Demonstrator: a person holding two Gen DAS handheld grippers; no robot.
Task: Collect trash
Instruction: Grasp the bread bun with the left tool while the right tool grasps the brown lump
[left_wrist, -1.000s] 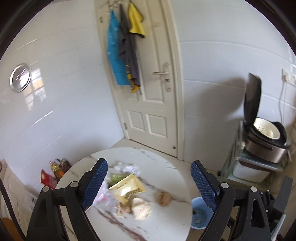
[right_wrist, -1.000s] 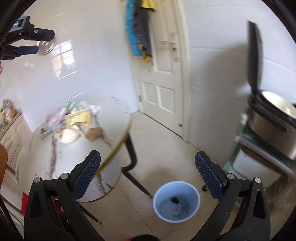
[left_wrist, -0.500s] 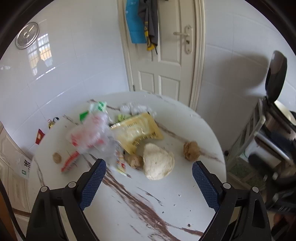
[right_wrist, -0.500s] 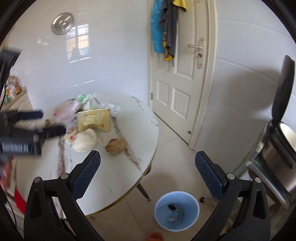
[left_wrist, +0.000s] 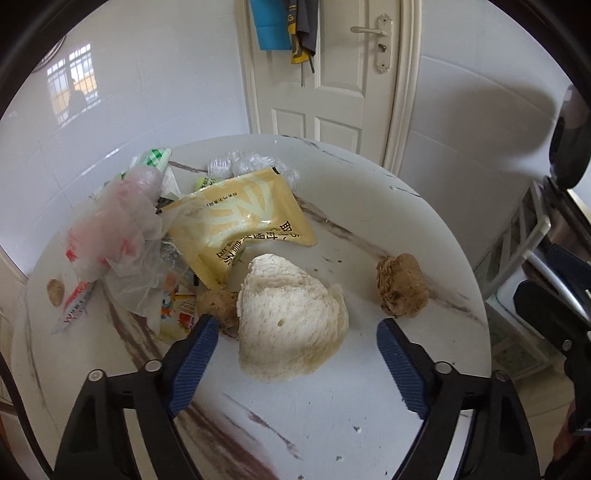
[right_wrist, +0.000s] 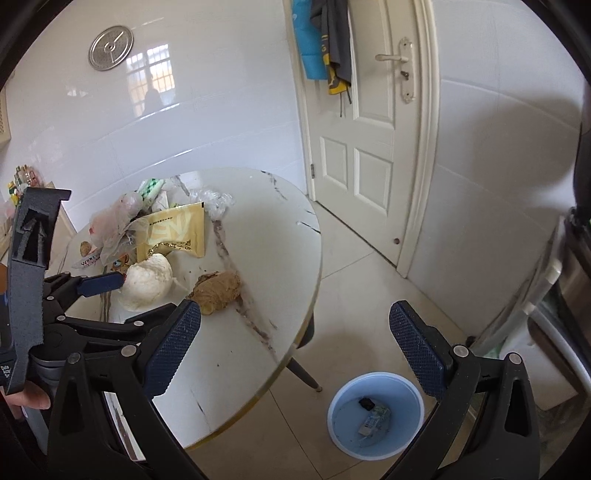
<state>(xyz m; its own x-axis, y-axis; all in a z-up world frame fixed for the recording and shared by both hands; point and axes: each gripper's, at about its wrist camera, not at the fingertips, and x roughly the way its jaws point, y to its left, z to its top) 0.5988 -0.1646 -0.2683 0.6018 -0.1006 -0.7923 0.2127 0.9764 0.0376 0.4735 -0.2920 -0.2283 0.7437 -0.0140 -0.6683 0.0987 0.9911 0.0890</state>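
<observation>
Trash lies on a round white marble table (left_wrist: 369, 398): a white bread lump (left_wrist: 290, 317), a brown crumpled wad (left_wrist: 402, 285), a yellow packet (left_wrist: 240, 221), a crumpled clear plastic bag (left_wrist: 118, 236) and small wrappers. My left gripper (left_wrist: 295, 362) is open, its fingers on either side of the bread lump, just above the table. It also shows in the right wrist view (right_wrist: 136, 295). My right gripper (right_wrist: 295, 343) is open and empty, held off the table's edge above the floor. A blue bin (right_wrist: 376, 415) with a few scraps stands on the floor.
A white door (right_wrist: 373, 129) with hanging cloths is behind the table. A rice cooker on a rack (left_wrist: 561, 221) stands at the right. The table (right_wrist: 258, 258) stands on dark legs. A small brown crumb (left_wrist: 54, 291) lies at the table's left edge.
My left gripper has come down and forward over the table until its open fingers frame the bread lump. My right gripper has swung to face the table and bin.
</observation>
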